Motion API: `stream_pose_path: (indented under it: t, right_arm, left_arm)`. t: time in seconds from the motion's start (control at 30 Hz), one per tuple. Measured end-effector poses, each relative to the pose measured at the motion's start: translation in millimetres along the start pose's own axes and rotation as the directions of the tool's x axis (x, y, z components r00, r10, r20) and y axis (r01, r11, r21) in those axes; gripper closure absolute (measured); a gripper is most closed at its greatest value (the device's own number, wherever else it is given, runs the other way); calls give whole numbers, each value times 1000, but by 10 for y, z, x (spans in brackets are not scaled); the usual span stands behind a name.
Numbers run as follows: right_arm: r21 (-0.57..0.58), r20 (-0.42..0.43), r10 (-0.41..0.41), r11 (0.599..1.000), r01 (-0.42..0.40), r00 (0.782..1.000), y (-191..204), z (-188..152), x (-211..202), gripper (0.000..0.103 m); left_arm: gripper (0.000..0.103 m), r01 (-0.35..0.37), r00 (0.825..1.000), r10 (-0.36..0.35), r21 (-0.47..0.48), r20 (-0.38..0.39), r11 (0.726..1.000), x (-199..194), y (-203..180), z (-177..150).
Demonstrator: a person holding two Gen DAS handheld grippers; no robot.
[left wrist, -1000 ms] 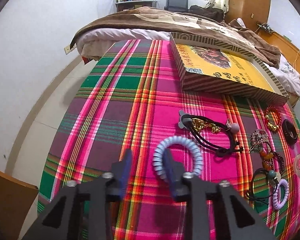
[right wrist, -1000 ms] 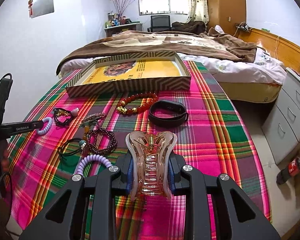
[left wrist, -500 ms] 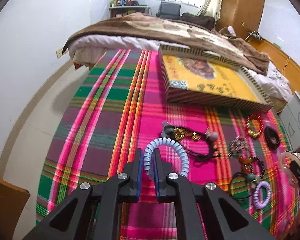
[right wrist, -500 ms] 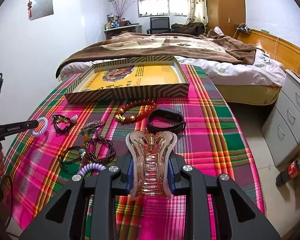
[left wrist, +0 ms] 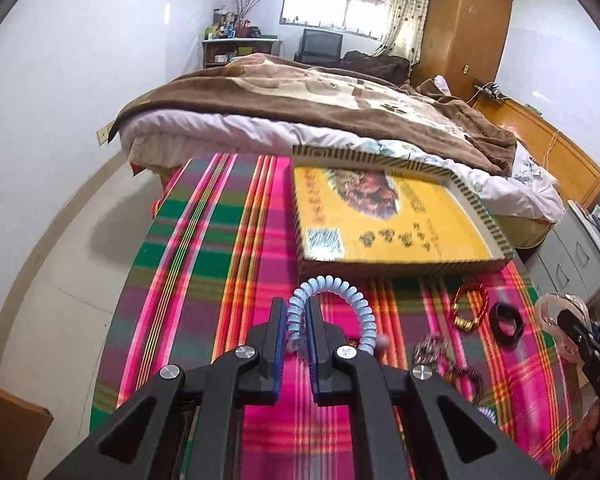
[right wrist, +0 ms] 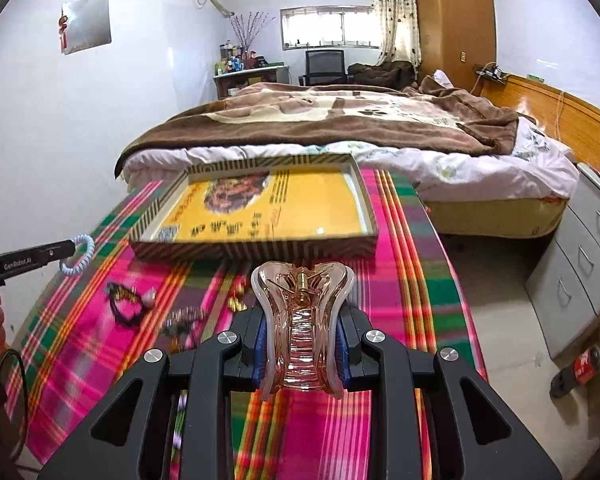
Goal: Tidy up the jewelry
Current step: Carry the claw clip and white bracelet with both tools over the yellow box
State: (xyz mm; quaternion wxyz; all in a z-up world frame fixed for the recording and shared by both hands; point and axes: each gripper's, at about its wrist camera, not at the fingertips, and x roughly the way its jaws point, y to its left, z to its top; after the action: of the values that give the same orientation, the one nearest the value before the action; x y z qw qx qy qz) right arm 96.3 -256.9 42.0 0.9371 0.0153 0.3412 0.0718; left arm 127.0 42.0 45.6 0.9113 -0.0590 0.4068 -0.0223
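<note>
Left gripper (left wrist: 296,334): 2 black fingers with blue pads, clamped on a pale blue spiral coil hair tie (left wrist: 332,312). 1 second before, the jaws stood apart around the tie as it lay on the cloth; at this moment it was pinched and raised clear of the pink, green and orange plaid tablecloth (left wrist: 204,248), hanging just short of the shallow yellow-floored box with striped walls (left wrist: 384,220). Judgement: pickup done, drop into the box next.

Right gripper (right wrist: 300,340): closed on a translucent pink plastic claw hair clip (right wrist: 302,328), held above the cloth, box ahead.

Left on the cloth, 3 items: red and gold bead bracelet (left wrist: 468,312), black band (left wrist: 508,324), black cord tie with pale bead (right wrist: 130,304); further pieces too blurred to name, possibly beads.

View notes: only the right wrist view showed the coil tie from the side, dangling free, and the box floor bare. Only the left showed the black band.
</note>
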Motion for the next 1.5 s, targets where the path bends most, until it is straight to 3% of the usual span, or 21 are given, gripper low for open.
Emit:
stream_pose_path:
  t: [0.17,0.4,0.7,1.07,1.5]
  right_arm:
    - [-22,11,10,1000,-10,1000,-7,279,184,76]
    - [-53,-30,37,998,-38,999,-64,686,773,76]
    - [-68,-96,44,996,-51,994,-173,937,1485,76]
    - [-94,-171,20,995,-36,985,-156,999,2026,76]
    - [-104,-191,-25,995,5,981,-174,1099,2236,75]
  left_arm:
    - [93,43,999,-43,5,6,999,137,-84,280]
    - [93,78,997,-78,12,10,997,537,-225,650]
    - [93,99,995,-99,20,-29,995,1156,-349,988]
    - [93,80,991,-79,6,-112,997,1723,-327,968]
    - [93,60,988,-58,12,-145,998,1868,-309,908]
